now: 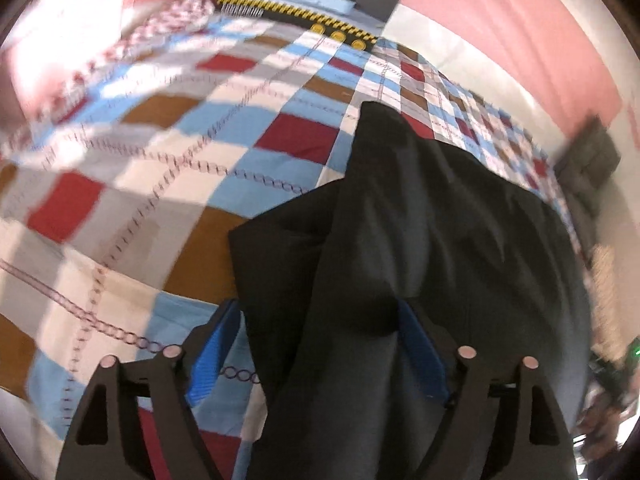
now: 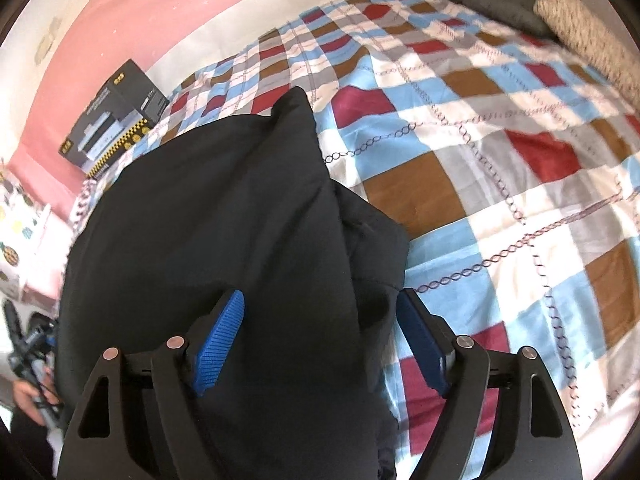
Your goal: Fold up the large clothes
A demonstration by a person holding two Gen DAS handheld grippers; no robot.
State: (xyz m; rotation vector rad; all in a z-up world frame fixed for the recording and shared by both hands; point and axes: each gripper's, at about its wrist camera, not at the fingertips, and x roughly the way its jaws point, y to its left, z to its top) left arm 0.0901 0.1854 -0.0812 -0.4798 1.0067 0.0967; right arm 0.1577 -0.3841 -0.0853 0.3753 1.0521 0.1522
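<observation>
Letting go after a fold, the left tool (image 1: 316,344) and right tool (image 2: 320,344) both stood released over the dark garment (image 2: 224,220) on the bed (image 2: 500,140), so the next move likely called for regripping its edge toward twelve o'clock.

The garment (image 1: 440,240) is plain black, greyer where light falls on it. The bedspread (image 1: 180,160) is checked in sky blue, dark red, brown, grey and white, crossed by dark chain-link lines. The wall (image 2: 132,16) is pink above a white band. The box (image 2: 114,120) is dark grey with a yellow-and-black chequered stripe. The pads (image 2: 218,344) are bright blue on black fingers.
</observation>
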